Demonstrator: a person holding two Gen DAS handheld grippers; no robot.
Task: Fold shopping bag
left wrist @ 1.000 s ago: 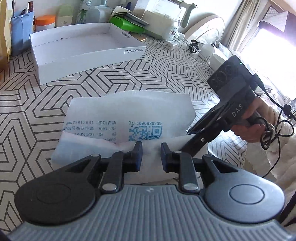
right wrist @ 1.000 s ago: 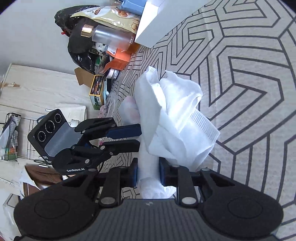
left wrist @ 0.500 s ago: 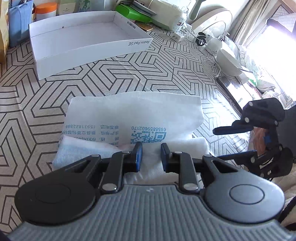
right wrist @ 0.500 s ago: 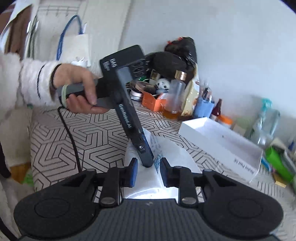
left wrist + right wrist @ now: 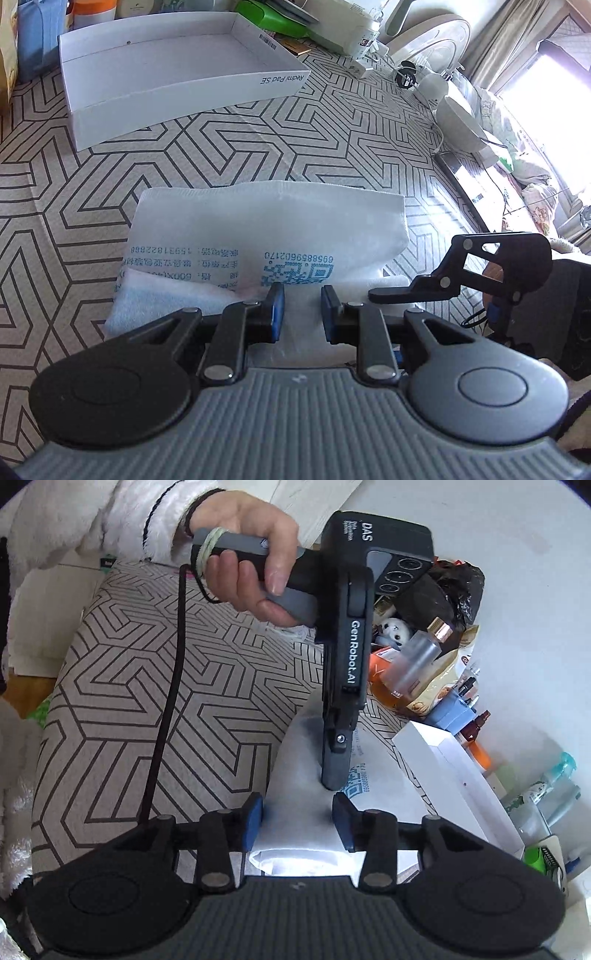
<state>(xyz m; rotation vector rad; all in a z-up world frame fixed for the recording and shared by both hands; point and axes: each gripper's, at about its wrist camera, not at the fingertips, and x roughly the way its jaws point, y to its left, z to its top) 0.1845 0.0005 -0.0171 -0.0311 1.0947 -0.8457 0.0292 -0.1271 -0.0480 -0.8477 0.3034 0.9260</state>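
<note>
**Fold laid down, right tongs letting go**

Nearest, in the left wrist view: left gripper [image 5: 299,314] at 6 o'clock, jaws a narrow gap apart, white fabric in that gap. Cannot tell whether pinched or merely pinned flat. From the right wrist view, its tip down on the bag and a person's hand [image 5: 251,565] wrapped round the handle.

Just beside it at 3 o'clock: right gripper [image 5: 406,291], no longer rolled over with a bunched handful of bag as a second ago. Swung back level now, jaws opening, pads standing clear with nothing pressed between them, only the bag's edge lying below.

Next out, at centre: white non-woven shopping bag with blue printed code [image 5: 266,229], flat on the grey tablecloth with black geometric lines [image 5: 55,221]. Crumpled and lifted before, now a tidy rectangle with a doubled layer along its near edge.

Farther off, at 11 o'clock: shallow white cardboard box [image 5: 166,62], well apart from the bag.

Judged from this: one fold done and released, probably another needed to make the bag compact.
</note>
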